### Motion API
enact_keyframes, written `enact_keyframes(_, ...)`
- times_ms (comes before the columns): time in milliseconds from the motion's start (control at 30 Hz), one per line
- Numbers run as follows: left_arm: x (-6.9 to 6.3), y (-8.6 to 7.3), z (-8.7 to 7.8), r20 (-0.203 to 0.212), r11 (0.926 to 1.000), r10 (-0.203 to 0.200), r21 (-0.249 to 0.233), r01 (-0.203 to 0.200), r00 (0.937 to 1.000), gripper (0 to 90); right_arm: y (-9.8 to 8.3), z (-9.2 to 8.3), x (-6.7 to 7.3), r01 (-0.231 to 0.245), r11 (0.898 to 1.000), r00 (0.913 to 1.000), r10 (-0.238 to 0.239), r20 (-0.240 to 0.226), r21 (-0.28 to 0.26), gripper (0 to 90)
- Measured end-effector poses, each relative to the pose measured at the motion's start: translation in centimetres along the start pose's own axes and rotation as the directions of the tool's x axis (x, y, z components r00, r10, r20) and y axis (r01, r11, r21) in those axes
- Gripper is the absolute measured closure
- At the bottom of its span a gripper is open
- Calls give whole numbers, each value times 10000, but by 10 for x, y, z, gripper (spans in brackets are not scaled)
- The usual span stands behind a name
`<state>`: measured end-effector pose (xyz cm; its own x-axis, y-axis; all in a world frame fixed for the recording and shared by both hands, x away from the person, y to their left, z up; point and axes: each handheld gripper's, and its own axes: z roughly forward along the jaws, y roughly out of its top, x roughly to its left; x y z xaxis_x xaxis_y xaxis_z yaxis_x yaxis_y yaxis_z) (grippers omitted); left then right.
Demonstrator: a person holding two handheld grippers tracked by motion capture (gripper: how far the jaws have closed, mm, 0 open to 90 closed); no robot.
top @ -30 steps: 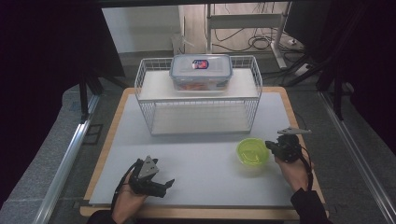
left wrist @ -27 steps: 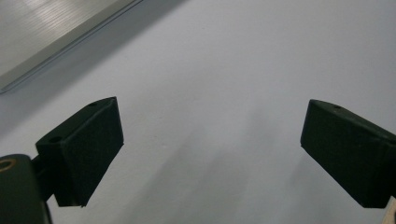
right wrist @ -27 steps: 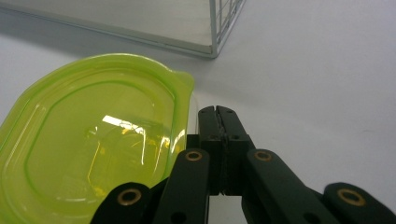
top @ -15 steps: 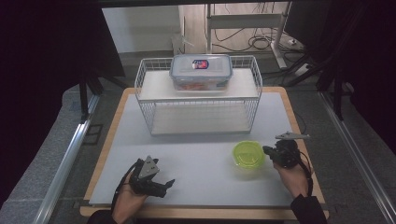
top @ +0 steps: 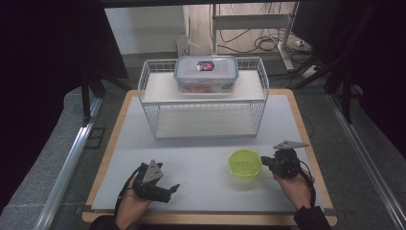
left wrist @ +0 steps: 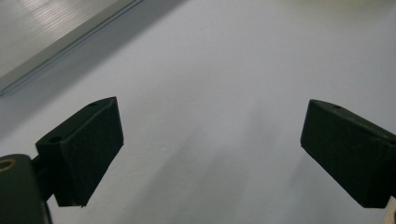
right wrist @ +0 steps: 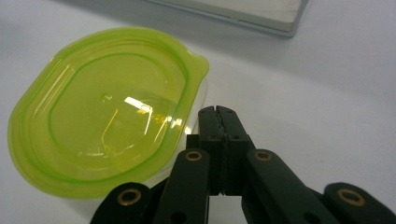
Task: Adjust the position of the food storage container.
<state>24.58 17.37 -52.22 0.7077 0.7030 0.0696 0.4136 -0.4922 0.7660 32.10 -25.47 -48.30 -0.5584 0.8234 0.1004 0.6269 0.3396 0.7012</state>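
Sitting just beside the clenched right claw point(right wrist: 218, 111) (tips at its rim), the green lid point(right wrist: 100, 107).

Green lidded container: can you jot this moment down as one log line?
right gripper: shut, beside green lidded container | left gripper: open, empty | clear food box: on wire rack

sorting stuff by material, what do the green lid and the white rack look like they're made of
Green lid: likely thin translucent plastic, glossy; light glints off it and the white surface shows through.
White rack: apparently metal wire with a white coating; thin grid bars form its walls. Its shelf board looks matte white, material unclear.
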Motion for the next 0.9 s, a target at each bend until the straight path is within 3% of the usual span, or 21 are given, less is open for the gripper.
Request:
enact_keyframes(200, 0, 0, 0, 16, 10000, 20, 7, -20, 10000, 59, -1, 4, 12, 223, 9993, 9992, -212, -352, 310, 896)
enact_keyframes(333, 0, 0, 0, 28, 10000, 27, 5, -27, 10000, 59, -1, 7, 13, 362, 9987, 9988, -350, -341, 350, 896)
enact_keyframes(533, 0, 0, 1, 56, 10000, 9, 35, -9, 10000, 59, -6, 11, 3, 52, 9983, 9996, -36, -282, 586, 896)
enact_keyframes(900, 0, 0, 2, 79, 10000, 9, 79, -9, 10000, 59, -12, 25, -1, -273, 9964, 9939, 356, -1040, 802, 896)
